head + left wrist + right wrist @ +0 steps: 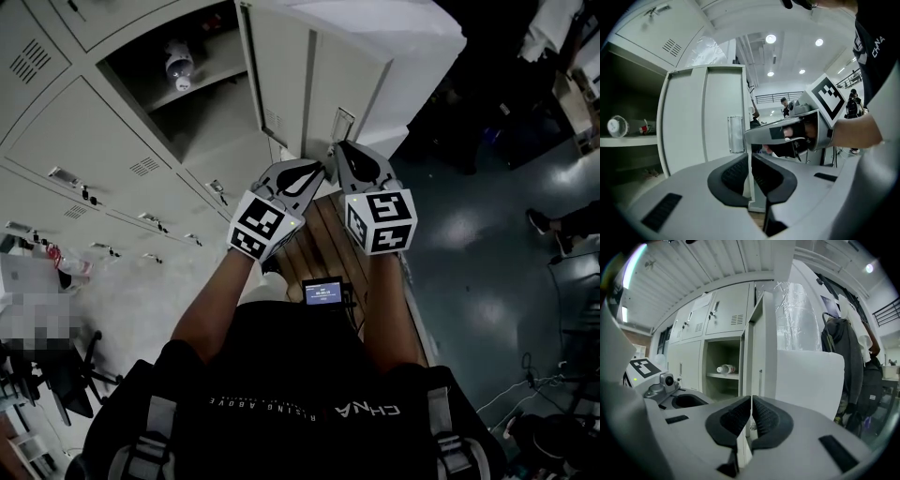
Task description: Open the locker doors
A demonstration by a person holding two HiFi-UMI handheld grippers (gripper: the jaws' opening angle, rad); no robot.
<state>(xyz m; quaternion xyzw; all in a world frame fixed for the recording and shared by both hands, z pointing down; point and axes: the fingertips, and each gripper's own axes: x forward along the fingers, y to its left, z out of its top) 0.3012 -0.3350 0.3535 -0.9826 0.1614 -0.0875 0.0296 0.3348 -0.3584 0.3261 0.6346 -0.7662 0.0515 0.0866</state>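
One locker door (319, 66) stands swung wide open from the grey locker bank (84, 141). It is a pale panel with a small metal label holder (736, 134). My left gripper (314, 171) and right gripper (339, 150) sit side by side at the door's free edge. In the left gripper view the jaws of the left gripper (751, 171) are pressed together on that thin edge. The right gripper (751, 416) is likewise shut, with the door seen edge-on between its pads. Inside the open compartment a bottle (178, 66) lies on a shelf (723, 376).
Closed locker doors with small handles (66, 175) fill the left. A wooden bench (319, 244) runs below my arms. Jackets (843, 357) hang to the right of the lockers. A person's foot (539, 222) is on the dark floor at the right, and a chair (56, 375) at lower left.
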